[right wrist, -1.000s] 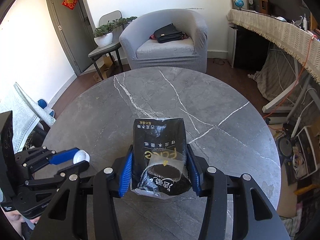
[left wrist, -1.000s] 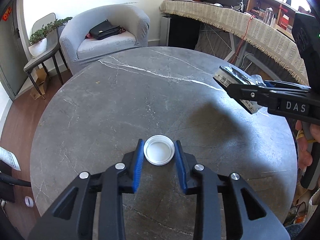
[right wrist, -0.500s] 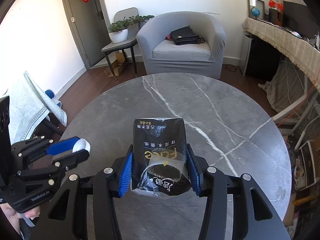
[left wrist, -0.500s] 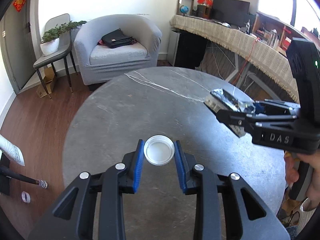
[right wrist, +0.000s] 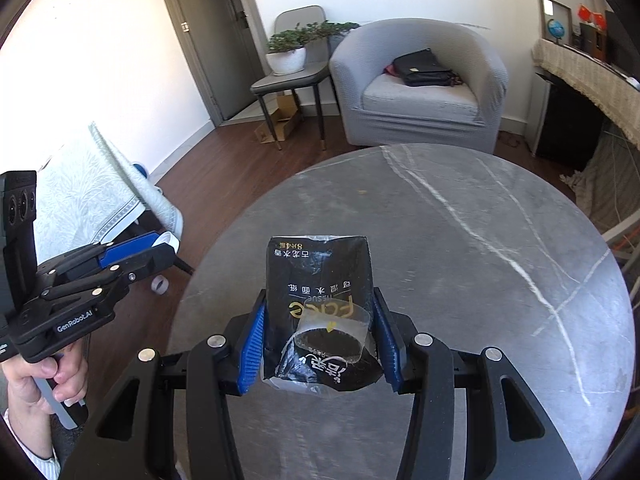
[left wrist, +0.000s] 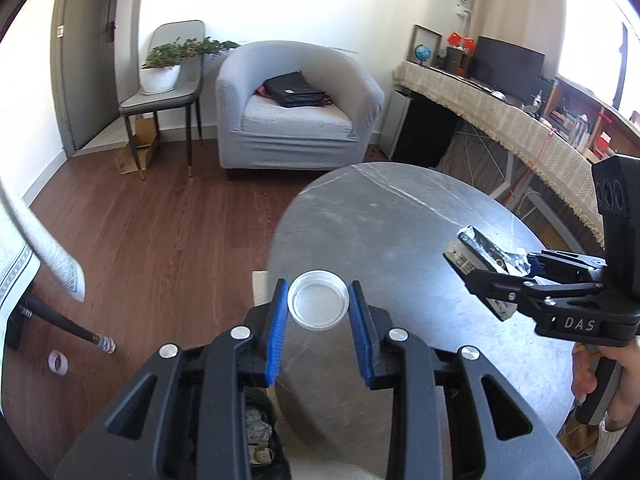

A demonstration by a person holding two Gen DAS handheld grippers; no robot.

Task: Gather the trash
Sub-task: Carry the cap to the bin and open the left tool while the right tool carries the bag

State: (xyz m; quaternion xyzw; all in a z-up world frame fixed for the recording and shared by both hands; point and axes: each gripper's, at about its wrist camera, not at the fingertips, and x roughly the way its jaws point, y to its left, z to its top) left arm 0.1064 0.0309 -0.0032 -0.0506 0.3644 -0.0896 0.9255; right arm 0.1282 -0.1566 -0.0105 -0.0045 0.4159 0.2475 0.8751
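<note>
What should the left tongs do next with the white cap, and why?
Probably carry the white cap down and back over the dark bin seen below the table edge, then open. The left tongs already grip it off the tabletop, and crumpled trash lies in that bin.

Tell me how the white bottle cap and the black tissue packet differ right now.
The white bottle cap is round, rigid and plain; the black tissue packet is oblong, crumpled plastic with gold and white print. The cap is the smaller, fitting within the left gripper, while the packet sticks out well past the right gripper. The cap shows its hollow side; the packet shows its printed face. Both are clamped between blue-padded jaws, lifted off the round grey table.
</note>
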